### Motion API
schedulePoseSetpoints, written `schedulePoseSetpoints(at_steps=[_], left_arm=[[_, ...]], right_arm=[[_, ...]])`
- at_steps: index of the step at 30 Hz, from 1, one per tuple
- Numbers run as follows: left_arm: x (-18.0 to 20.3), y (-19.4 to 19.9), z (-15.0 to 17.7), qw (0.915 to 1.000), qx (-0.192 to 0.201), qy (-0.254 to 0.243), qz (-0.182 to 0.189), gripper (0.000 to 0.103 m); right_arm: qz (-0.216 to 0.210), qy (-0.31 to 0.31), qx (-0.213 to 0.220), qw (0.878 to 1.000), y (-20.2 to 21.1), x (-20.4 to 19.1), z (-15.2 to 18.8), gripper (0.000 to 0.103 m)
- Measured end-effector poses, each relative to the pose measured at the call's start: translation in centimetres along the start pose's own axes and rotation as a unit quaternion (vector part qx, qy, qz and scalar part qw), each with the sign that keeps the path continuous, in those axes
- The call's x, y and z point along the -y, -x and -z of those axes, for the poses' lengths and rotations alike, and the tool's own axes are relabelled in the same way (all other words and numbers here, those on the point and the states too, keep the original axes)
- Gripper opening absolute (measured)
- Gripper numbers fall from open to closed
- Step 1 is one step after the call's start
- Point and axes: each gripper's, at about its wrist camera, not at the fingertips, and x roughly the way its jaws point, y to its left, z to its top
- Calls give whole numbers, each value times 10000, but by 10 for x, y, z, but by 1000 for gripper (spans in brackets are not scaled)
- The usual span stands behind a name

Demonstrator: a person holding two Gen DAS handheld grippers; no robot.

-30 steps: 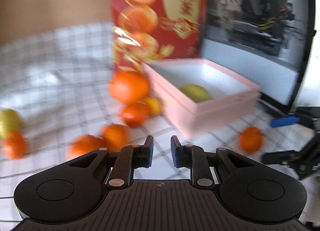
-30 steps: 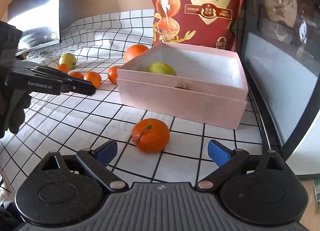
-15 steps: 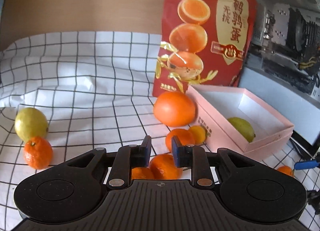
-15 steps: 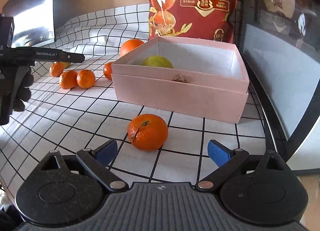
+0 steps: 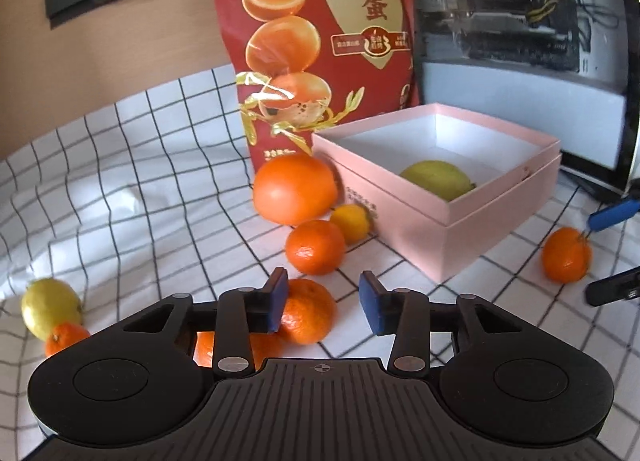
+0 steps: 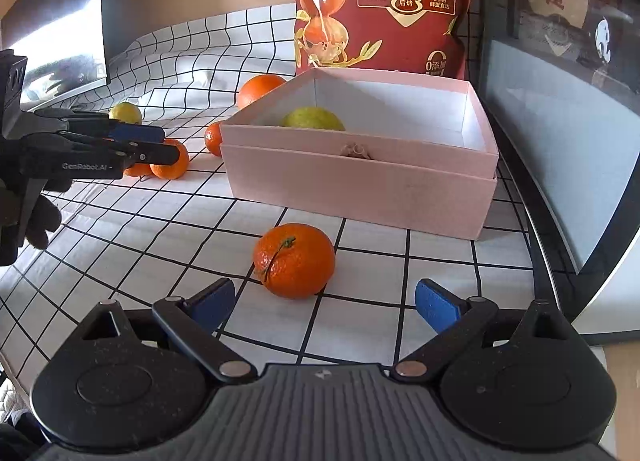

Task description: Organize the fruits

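Left gripper (image 5: 322, 303), jaws just opening, part open and empty, hovers over a mandarin (image 5: 306, 311) left of the pink box (image 5: 452, 221); right gripper (image 6: 320, 301), wide open and empty, faces another mandarin (image 6: 295, 260) before the box; the fruit is probably light, round, soft-skinned and apt to roll, best gripped gently across its middle.

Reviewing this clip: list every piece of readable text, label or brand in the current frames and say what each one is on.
"鹌鹑蛋": large gold characters on the red snack bag.
"无抗": beside them on the same bag.
"0添加": low on the bag's front, right wrist view.
"GenRobot.AI": side of the left gripper.
Small print on the bag's round seal and on the pink box side: too small or blurred to read.
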Motion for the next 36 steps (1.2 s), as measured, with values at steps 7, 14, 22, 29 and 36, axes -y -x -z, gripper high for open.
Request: schedulePoseSetpoints(at_steps=[7, 14, 22, 29, 36], left_arm=[[-16, -23, -1, 9991, -271, -62, -334, 45], [-38, -30, -3, 9981, -244, 503, -242, 44], [-46, -50, -14, 9970, -294, 703, -95, 47], [-54, -51, -16, 9940, -339, 1044, 17, 44], [-39, 11, -10, 9911, 309, 1282, 162, 44]], right_arm=[[4, 32, -12, 10000, 0, -1, 1, 98], [-39, 33, -47, 10000, -2, 0, 0, 98], [4, 75, -67, 9999, -3, 0, 1, 98], [19, 72, 3, 10000, -1, -1, 2, 98], [-20, 3, 14, 10000, 0, 1, 2, 98]])
